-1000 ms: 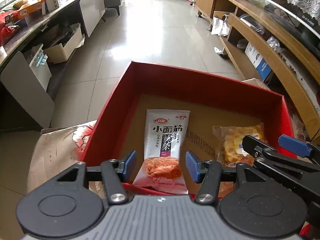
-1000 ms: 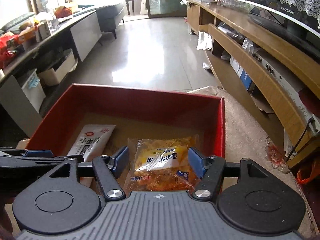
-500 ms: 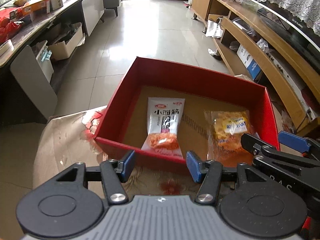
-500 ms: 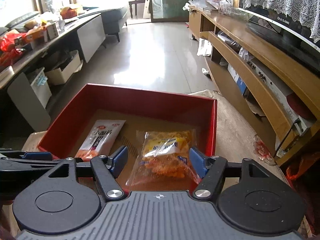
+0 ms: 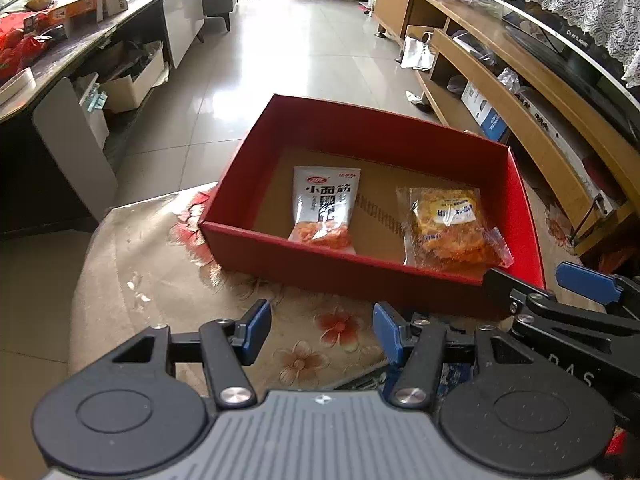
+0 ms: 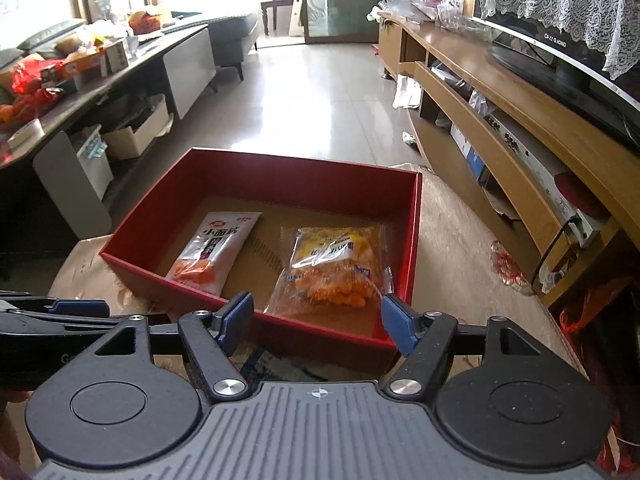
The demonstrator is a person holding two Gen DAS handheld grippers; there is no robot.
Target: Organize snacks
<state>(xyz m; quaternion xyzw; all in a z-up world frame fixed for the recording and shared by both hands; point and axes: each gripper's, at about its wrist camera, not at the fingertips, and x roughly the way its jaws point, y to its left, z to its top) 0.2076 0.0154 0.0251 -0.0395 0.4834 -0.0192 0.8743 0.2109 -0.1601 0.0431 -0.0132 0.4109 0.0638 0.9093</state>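
Two snacks already lie in the red box, which stands on a floral-cloth table toward its far edge. The white noodle-snack packet lies flat near the box's left wall with its lower end against the near wall. The clear yellow-and-orange packet lies near the right wall, its crimped end propped on the near right corner. The two packets are apart, with bare cardboard floor between them.

The left gripper hangs over the cloth on the near side of the box, jaws parted and nothing between them. The right gripper is over the box's near right corner; its jaws have just been opening and are now released, with the yellow packet lying free beyond them, untouched by the pads.

Judging by this, both placements look finished. Some printed wrapping shows on the table just under the right gripper, possibly another snack to fetch, though it is too hidden to tell
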